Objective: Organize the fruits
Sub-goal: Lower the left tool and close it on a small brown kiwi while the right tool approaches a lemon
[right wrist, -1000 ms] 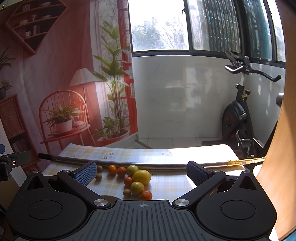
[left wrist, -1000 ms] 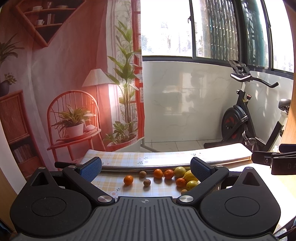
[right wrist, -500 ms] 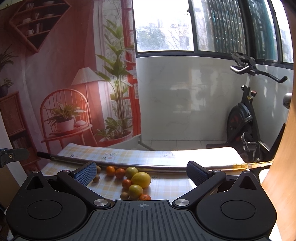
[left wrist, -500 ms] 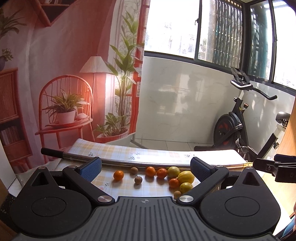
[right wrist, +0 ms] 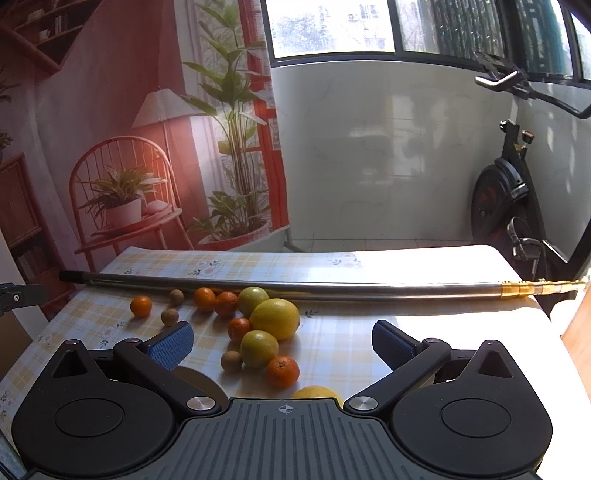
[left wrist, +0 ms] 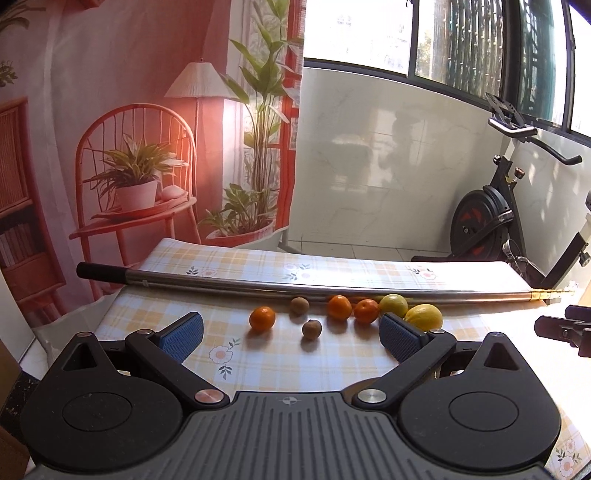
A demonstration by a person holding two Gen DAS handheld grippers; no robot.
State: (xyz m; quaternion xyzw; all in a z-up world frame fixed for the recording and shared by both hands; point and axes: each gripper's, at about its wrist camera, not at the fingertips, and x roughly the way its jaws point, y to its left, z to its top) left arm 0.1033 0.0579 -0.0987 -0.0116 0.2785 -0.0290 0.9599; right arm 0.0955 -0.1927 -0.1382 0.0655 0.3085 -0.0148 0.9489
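A: Right wrist view first. Right gripper is spread wide, nothing in it, hanging above the near part of the fruit pile.

B: Left one?

A: Left gripper is wide too, empty, above the table near the left end of the fruit.

B: Where's the fruit?

A: All loose on the checked tablecloth, on the near side of a long metal pole. Big lemon in the middle, a green-yellow one just near of it, a mandarin nearest. Another mandarin sits apart on the left, with two small brown fruits beside it. A few more oranges lie up against the pole.

B: Progress?

A: Looks like barely started. Nothing sorted or grouped that I can tell, no bowl or basket visible. Something yellow at the bottom edge of the right view, partly hidden, can't say what.

B: Room?

A: Printed backdrop with chair and plants on the left, window far, exercise bike far right. Strong sun glare on the right of the table.
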